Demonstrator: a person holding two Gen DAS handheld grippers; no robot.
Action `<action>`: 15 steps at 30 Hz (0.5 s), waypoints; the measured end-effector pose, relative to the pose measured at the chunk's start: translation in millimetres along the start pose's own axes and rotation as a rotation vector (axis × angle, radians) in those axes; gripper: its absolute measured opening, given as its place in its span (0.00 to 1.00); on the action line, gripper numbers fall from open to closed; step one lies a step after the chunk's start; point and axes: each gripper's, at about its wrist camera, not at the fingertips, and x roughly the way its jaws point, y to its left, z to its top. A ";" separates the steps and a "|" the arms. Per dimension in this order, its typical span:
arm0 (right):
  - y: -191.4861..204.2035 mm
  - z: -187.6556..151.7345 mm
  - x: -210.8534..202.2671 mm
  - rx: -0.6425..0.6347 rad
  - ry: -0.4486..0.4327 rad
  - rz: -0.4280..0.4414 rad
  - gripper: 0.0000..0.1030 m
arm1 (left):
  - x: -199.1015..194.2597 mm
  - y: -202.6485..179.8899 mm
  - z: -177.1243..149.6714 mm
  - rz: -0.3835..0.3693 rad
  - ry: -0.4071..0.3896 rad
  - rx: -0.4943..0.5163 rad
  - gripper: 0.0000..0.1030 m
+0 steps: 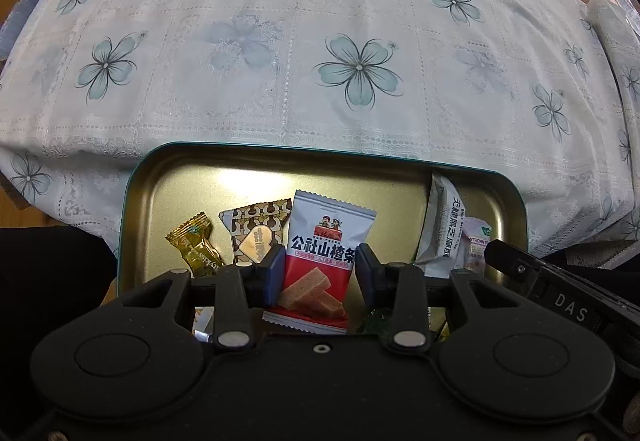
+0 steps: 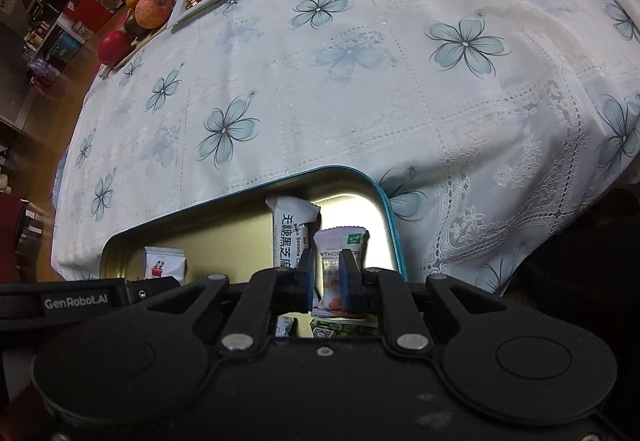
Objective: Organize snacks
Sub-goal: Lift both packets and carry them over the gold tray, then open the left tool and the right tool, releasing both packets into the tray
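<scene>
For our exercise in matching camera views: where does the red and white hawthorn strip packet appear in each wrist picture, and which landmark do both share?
Left wrist view: the red and white hawthorn strip packet stands low in the centre, between the left gripper fingers.
Right wrist view: the same packet is small, at lower left inside the tin.
Shared landmark: the teal-rimmed tin, with the black sesame crisp packet in it.

Glossy metal tin (image 1: 256, 177) — lacy tablecloth (image 1: 320, 21)
</scene>
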 end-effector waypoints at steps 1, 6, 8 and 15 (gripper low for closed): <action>1.0 0.0 -0.2 -0.002 -0.004 0.003 0.15 | 1.8 -0.1 -0.2 0.003 0.003 -0.002 0.45; 4.0 3.9 0.6 -0.008 -0.009 0.026 0.17 | 4.1 -2.8 -1.3 0.034 -0.008 0.011 0.44; 5.4 3.9 2.2 -0.014 -0.003 0.026 0.17 | 3.5 -2.2 -1.4 0.038 -0.016 0.012 0.44; 8.5 2.0 0.1 -0.031 -0.017 0.030 0.18 | -3.2 3.8 -5.2 0.045 -0.043 0.003 0.44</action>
